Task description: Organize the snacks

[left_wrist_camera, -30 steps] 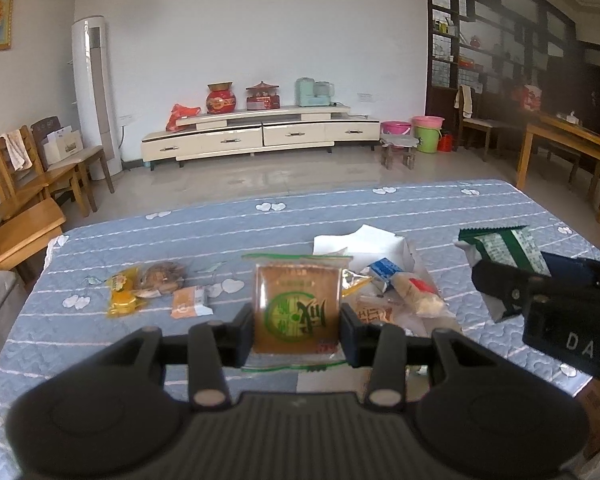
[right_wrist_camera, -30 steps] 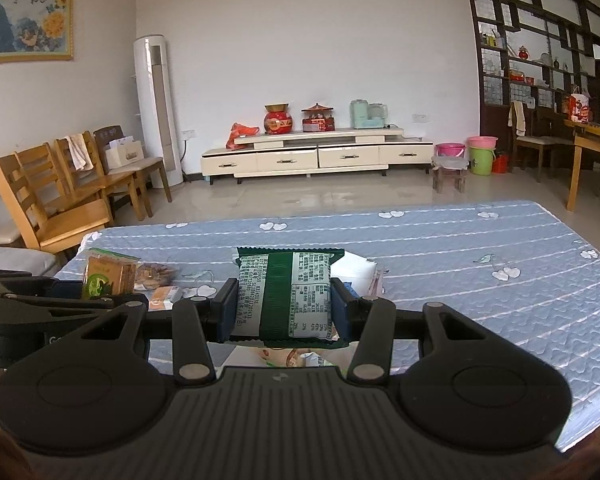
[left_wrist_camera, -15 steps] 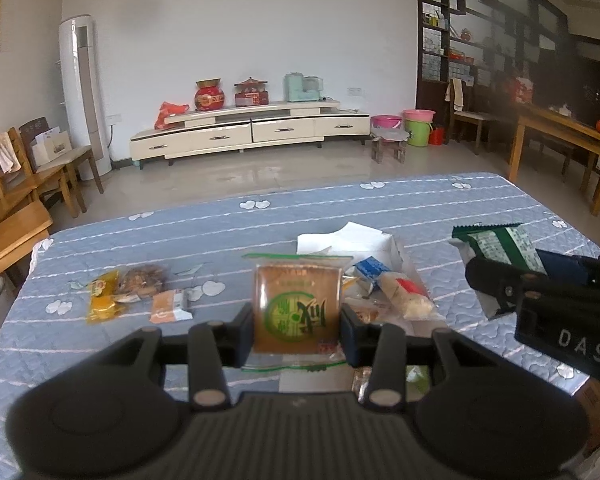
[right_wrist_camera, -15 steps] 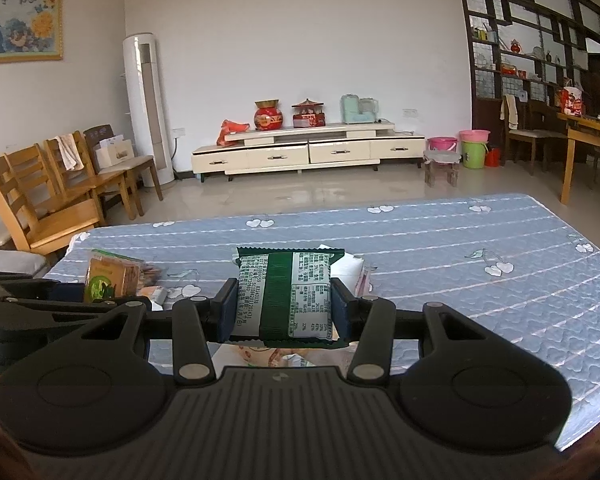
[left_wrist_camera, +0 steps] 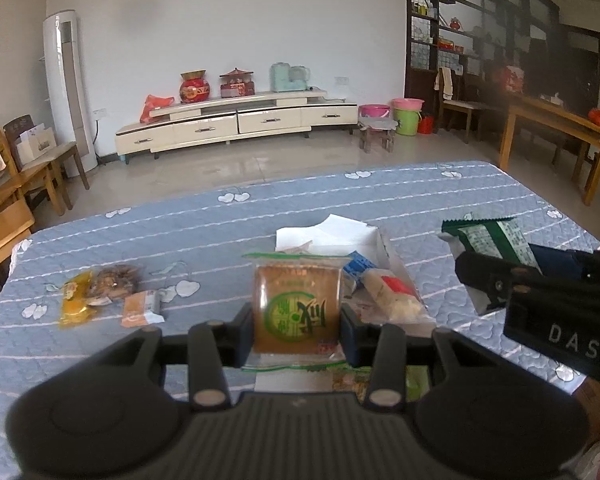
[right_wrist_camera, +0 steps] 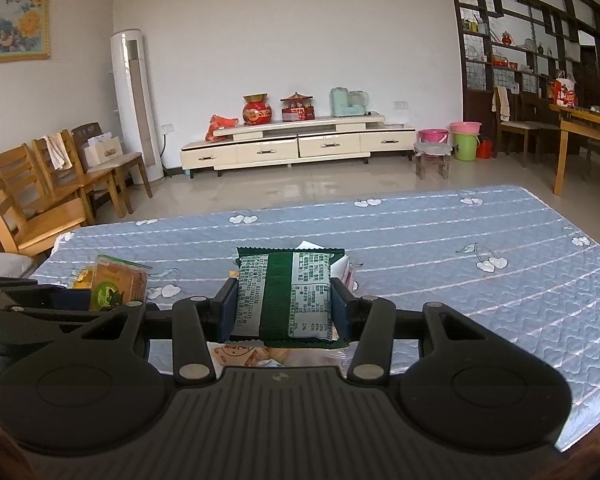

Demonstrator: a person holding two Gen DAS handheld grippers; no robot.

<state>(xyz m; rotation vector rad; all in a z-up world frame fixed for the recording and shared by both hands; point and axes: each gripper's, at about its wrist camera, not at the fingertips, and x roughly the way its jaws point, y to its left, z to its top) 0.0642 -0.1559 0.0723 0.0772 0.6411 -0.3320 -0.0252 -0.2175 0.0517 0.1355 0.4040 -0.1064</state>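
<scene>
Compared with 1 second earlier, the left gripper [left_wrist_camera: 297,320] had shifted across the blue quilted cover [left_wrist_camera: 180,232]: the loose snacks to its left sat further out in the left wrist view, and the room's far wall looked slightly lower and nearer. Its grasp had not changed; the fingers were clenched on the brown cake packet [left_wrist_camera: 296,312] with the green round mark, held upright above the cover. The right gripper [right_wrist_camera: 284,312] had barely moved and remained clamped on the green-and-white snack pack [right_wrist_camera: 286,296], printed back facing the camera, also lifted clear of the cover.

In the left wrist view the right gripper's black body, marked DAS, stood at the right edge with its green pack sticking up beyond it. In the right wrist view the left gripper and its brown packet [right_wrist_camera: 116,284] showed at the left edge, so the 2 tools were side by side and apart.

Beyond the left gripper lay a clear bag [left_wrist_camera: 384,280] holding a white-and-red wrapped piece and a blue-topped item, with white paper [left_wrist_camera: 332,232] behind it. To the left on the cover rested 3 loose snacks: a yellow packet [left_wrist_camera: 74,304], a brown pastry in clear wrap [left_wrist_camera: 114,284] touching it, and a small orange packet [left_wrist_camera: 140,308] just beside them. Each gripper's own body hid what lay directly beneath it.
</scene>
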